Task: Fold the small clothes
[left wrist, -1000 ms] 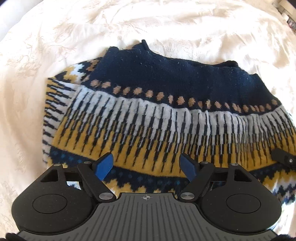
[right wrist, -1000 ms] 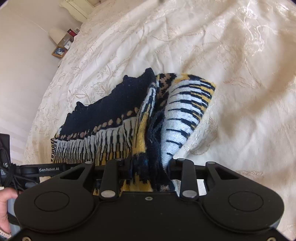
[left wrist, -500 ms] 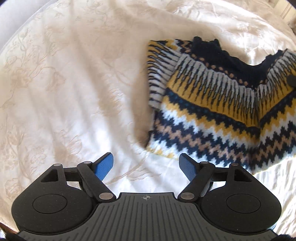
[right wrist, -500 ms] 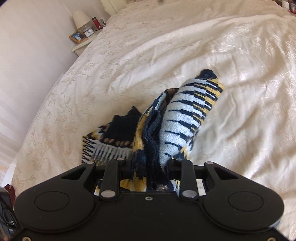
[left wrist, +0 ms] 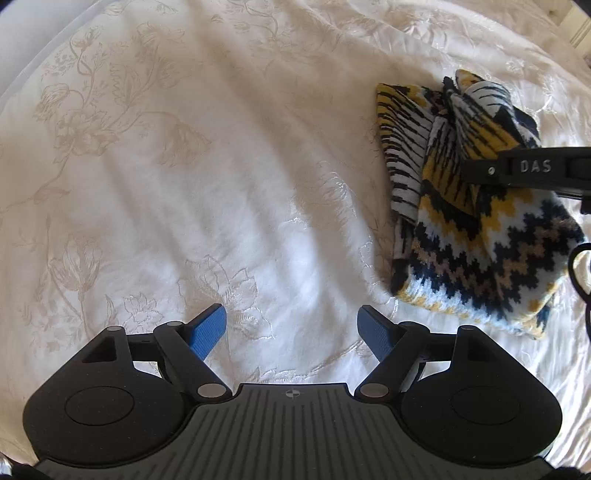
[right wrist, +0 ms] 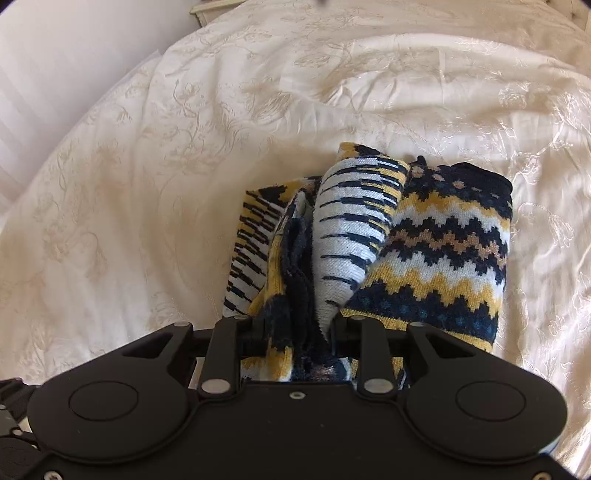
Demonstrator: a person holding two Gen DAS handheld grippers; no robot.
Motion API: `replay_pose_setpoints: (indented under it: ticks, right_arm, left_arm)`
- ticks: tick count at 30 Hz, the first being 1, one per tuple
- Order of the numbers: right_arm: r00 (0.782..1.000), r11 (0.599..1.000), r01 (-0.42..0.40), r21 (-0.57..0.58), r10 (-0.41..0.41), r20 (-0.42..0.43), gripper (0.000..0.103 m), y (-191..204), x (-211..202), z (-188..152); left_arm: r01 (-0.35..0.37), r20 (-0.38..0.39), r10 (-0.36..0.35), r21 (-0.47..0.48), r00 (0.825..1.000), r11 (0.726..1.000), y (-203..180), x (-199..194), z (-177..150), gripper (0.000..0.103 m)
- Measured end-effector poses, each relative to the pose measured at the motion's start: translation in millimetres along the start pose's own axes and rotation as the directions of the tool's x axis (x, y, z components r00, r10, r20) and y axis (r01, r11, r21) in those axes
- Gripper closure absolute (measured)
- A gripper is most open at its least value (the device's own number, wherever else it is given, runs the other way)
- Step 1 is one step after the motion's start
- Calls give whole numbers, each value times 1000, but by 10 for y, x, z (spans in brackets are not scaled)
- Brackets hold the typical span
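A small knitted sweater [left wrist: 476,240] in navy, yellow and white zigzags lies bunched on the cream bedspread [left wrist: 184,166], at the right of the left wrist view. My left gripper [left wrist: 291,334] hovers open over bare bedspread, well left of the sweater, its blue pads [left wrist: 207,332] empty. My right gripper [right wrist: 299,332] is shut on a bundled fold of the sweater [right wrist: 436,251], which rises out of the jaws and drapes forward onto the bed. The right gripper's black body [left wrist: 524,170] crosses above the sweater in the left wrist view.
The embroidered bedspread [right wrist: 147,184] fills both views, with a wall [right wrist: 55,55] beyond its left edge. A piece of pale furniture [right wrist: 221,7] shows at the top. A black cable [left wrist: 576,266] loops at the right edge.
My left gripper has pulled away leftward from the sweater, which it hovered over before. My right gripper has carried its held fold across, so the sweater now lies doubled over.
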State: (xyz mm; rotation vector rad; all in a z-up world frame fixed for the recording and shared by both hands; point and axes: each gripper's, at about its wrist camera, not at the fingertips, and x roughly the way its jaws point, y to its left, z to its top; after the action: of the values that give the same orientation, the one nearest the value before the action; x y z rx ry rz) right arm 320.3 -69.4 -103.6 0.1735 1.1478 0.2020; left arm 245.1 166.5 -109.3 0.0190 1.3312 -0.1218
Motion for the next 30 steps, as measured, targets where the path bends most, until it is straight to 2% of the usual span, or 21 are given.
replay_pose_setpoints:
  ticks: [2, 5, 8, 10, 15, 20, 25, 28, 30]
  right_arm:
    - [1000, 999, 0, -35, -1, -9, 59, 105, 54, -28]
    - [995, 995, -98, -28, 99, 19, 48, 118, -16, -59]
    - [976, 979, -198, 39, 194, 94, 49, 11, -222, -69]
    - [969, 971, -216, 99, 200, 146, 49, -122, -368, -82]
    - [975, 967, -129, 220, 84, 205, 48, -560, -611, -170]
    - [983, 962, -38, 272, -12, 181, 48, -874, -664, -331]
    - [987, 966, -36, 256, -6, 163, 48, -875, -636, -486]
    - [988, 972, -60, 229, 26, 149, 48, -803, -587, -566]
    - [991, 973, -81, 217, 55, 122, 48, -772, -500, -621]
  left_arm:
    - [6, -1, -6, 0, 1000, 1000, 5, 6, 18, 25]
    - [20, 9, -20, 2, 1000, 1000, -13, -12, 47, 25]
    - [34, 31, -35, 19, 999, 999, -52, -70, 97, 25]
    - [41, 53, -42, 37, 998, 998, -111, -135, 156, 25]
    - [80, 136, -91, 84, 987, 993, -365, -303, 392, 25]
    - [113, 210, -143, 145, 967, 983, -733, -370, 639, 25]
    - [134, 242, -180, 196, 953, 971, -1042, -247, 735, 25]
    - [128, 225, -172, 199, 959, 972, -1101, -76, 745, 25]
    - [98, 193, -137, 196, 972, 976, -1082, 95, 747, 25]
